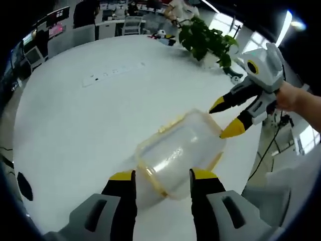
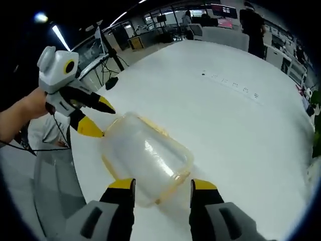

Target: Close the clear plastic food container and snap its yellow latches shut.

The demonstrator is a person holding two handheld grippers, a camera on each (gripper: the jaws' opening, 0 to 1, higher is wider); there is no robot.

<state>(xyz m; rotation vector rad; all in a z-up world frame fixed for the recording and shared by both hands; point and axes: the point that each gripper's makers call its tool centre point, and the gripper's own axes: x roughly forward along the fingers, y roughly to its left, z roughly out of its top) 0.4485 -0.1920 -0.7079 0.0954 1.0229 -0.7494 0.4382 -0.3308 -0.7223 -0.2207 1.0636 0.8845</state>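
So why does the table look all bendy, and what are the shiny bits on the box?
Left gripper view: the fisheye lens curves the white table into a dome, and pale glare streaks sit on the clear box. Right gripper view: same bending, a bright streak on the box, and a ceiling light flares white at the upper left.

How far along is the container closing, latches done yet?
Done: the lid looks seated on the clear container lying on the white table. In hand: the left gripper and right gripper, both open, flank opposite ends of it. Left: the yellow latches; I can't tell whether any are snapped shut, so pressing them remains.
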